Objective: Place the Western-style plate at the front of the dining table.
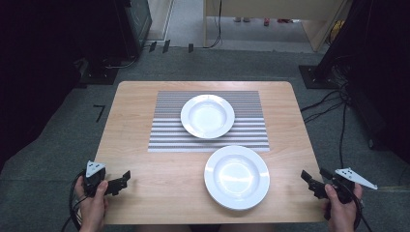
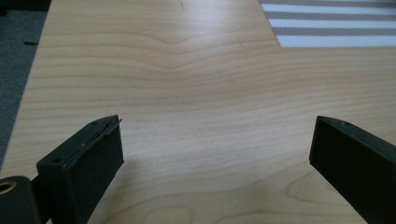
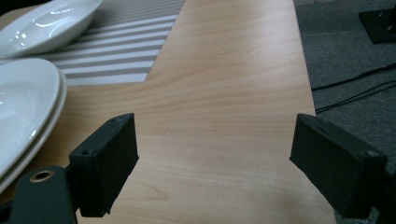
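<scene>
Two white plates on a pale wood table (image 1: 145, 193), both grippers spread wide and empty

Seen from above: left gripper (image 1: 124, 180) at the near left edge, right gripper (image 1: 307, 178) at the near right, round glossy near plate (image 1: 236, 177) between them, far plate (image 1: 207, 116) on a grey striped mat (image 1: 164, 135); along the right jaws, near plate's (image 3: 23, 107) stacked rim just beside; along the left jaws, smooth grained wood and a mat (image 2: 336, 23) corner

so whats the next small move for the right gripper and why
Probably ease the right gripper inward toward the near plate. Its jaws stand open with only bare table between them, and that plate's rim lies just to one side of them in the right gripper view. The left gripper is open too, but sits farther from either plate.
</scene>
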The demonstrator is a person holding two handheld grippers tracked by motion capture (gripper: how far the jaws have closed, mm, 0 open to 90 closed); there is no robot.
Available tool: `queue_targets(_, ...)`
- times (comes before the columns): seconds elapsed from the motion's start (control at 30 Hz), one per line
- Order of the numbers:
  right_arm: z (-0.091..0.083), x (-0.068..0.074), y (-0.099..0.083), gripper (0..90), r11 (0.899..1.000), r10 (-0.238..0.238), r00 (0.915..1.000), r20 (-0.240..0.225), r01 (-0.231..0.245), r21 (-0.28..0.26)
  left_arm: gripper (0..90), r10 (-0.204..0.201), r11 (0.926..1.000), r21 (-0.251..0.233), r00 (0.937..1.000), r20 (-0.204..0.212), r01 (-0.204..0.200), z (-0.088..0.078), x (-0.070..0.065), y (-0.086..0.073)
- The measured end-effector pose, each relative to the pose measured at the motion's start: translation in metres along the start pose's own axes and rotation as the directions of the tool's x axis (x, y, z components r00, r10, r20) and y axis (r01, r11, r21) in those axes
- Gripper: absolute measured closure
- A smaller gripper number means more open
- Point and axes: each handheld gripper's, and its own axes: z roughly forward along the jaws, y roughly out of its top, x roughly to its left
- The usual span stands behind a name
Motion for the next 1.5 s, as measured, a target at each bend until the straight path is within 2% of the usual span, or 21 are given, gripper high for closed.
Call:
queue_targets(0.33,0.007,0.0,-0.013,14.7,0.998,-0.019,0.9995,0.027,0.017,0.058,2.8,0.044,0.999,0.009,0.9982,-0.041,-0.044,-0.003,0.007,-0.013)
queue_targets(0.43,0.012,0.004,-0.015,14.7,0.995,-0.042,0.9988,0.025,0.039,0.09,2.8,0.067,0.9977,0.009,0.9962,-0.055,-0.067,-0.002,0.004,-0.013)
queue_targets(0.53,0.018,0.01,-0.018,14.6,0.988,-0.079,0.996,0.041,0.073,0.137,2.8,0.087,0.9961,0.019,0.9945,-0.059,-0.086,0.0,0.001,-0.014)
queue_targets(0.57,0.02,0.012,-0.019,14.6,0.986,-0.1,0.994,0.045,0.093,0.142,2.8,0.096,0.9952,0.028,0.9938,-0.057,-0.094,0.001,0.0,-0.014)
queue_targets(0.67,0.021,0.015,-0.019,14.7,0.982,-0.124,0.9901,0.067,0.112,0.154,2.8,0.122,0.9919,0.044,0.9908,-0.06,-0.119,0.004,-0.003,-0.016)
queue_targets(0.73,0.022,0.018,-0.019,14.4,0.977,-0.149,0.9853,0.084,0.134,0.164,2.2,0.116,0.9928,0.04,0.9914,-0.061,-0.113,0.004,-0.003,-0.016)
queue_targets(0.8,0.025,0.023,-0.02,12.3,0.967,-0.196,0.9746,0.108,0.174,0.185,1.9,0.117,0.9925,0.041,0.9913,-0.06,-0.115,0.004,-0.002,-0.016)
queue_targets(0.83,0.026,0.026,-0.021,8.2,0.96,-0.22,0.9691,0.112,0.194,0.2,1.9,0.117,0.9926,0.04,0.9914,-0.058,-0.115,0.004,-0.002,-0.016)
queue_targets(0.97,0.03,0.028,-0.02,1.6,0.953,-0.232,0.9681,0.094,0.207,0.222,1.9,0.12,0.9923,0.04,0.9912,-0.056,-0.118,0.005,-0.002,-0.016)
queue_targets(1.5,0.03,0.029,-0.02,0.0,0.951,-0.233,0.9681,0.093,0.207,0.228,1.9,0.114,0.9929,0.04,0.9917,-0.06,-0.112,0.007,-0.001,-0.014)
